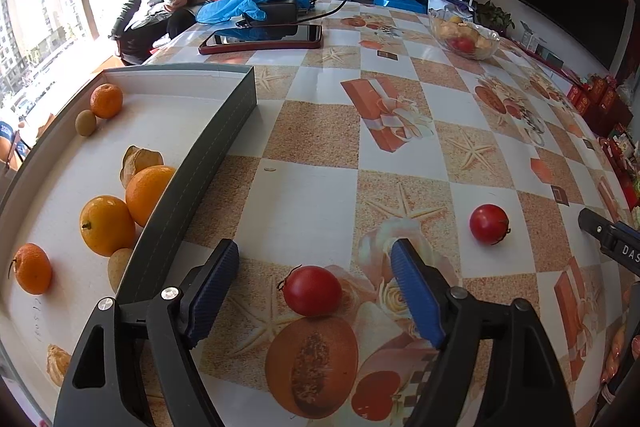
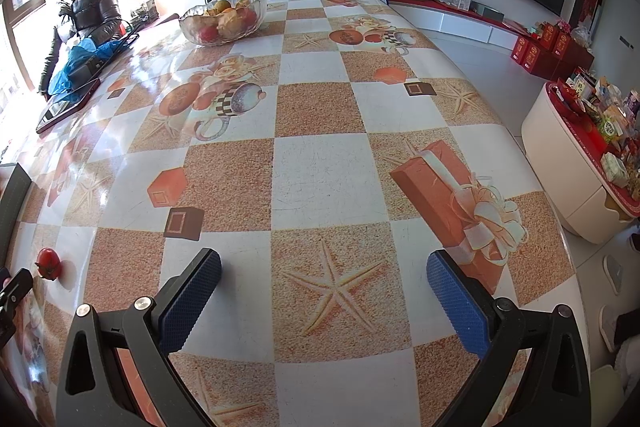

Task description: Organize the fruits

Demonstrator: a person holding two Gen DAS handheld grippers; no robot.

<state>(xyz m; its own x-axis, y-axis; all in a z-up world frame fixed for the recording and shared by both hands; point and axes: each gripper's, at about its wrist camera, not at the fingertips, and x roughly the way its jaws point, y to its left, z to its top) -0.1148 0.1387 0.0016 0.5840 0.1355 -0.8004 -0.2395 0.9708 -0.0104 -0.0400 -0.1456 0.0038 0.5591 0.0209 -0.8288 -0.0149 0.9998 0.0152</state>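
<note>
Left tongs [image 1: 316, 291] gape around a red tomato [image 1: 312, 290] on the bench [image 1: 316, 203], pads clear of it, grey tray wall [image 1: 200, 163] just left, second tomato [image 1: 489, 224] apart right; right tongs [image 2: 324, 299] open, empty, over bare checked cloth.

The left hand-held gripper [image 1: 316, 291] has two black plastic arms with triangular cut-outs, silver round screw heads at the pivots, and ribbed blue pads [image 1: 418, 295] on the inner faces of the fingers. The right hand-held gripper [image 2: 324, 295] is built alike: black frame, silver screws, blue textured pads [image 2: 456, 303].
</note>
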